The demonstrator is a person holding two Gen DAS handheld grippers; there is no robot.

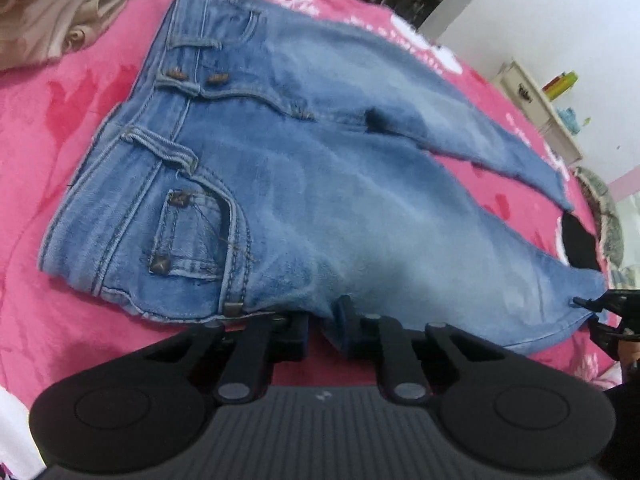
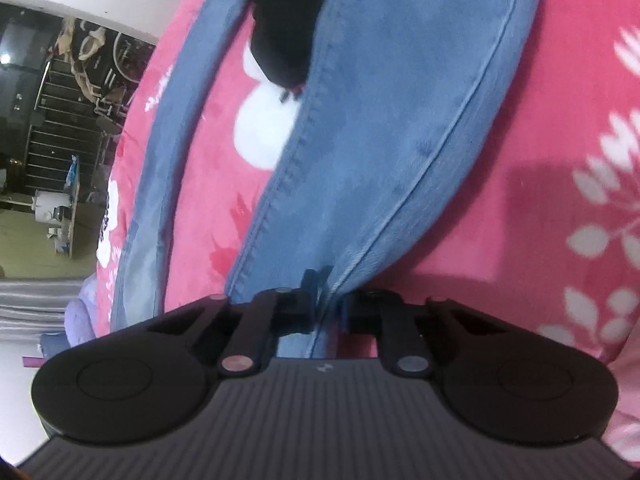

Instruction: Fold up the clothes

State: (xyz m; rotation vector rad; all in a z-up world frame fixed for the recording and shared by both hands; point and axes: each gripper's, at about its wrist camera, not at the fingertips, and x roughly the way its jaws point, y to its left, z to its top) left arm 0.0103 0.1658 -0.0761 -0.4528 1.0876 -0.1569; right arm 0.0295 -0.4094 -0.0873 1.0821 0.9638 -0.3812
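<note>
on the pink floral blanket [image 1: 60, 128] lie the jeans [image 1: 304, 184], front up, legs spread apart. left tongs [image 1: 324, 324] are clamped on the near side seam; right tongs [image 2: 326, 300] are clamped on a leg's hem edge.

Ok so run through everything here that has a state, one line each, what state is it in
jeans: spread flat, front up, legs apart, near edge gripped at two places
left tool: shut on the jeans near the hip
right tool: shut on the jeans at the leg's side seam
beige garment: crumpled, unfolded, beyond the waistband
pink blanket: spread under the jeans
</note>
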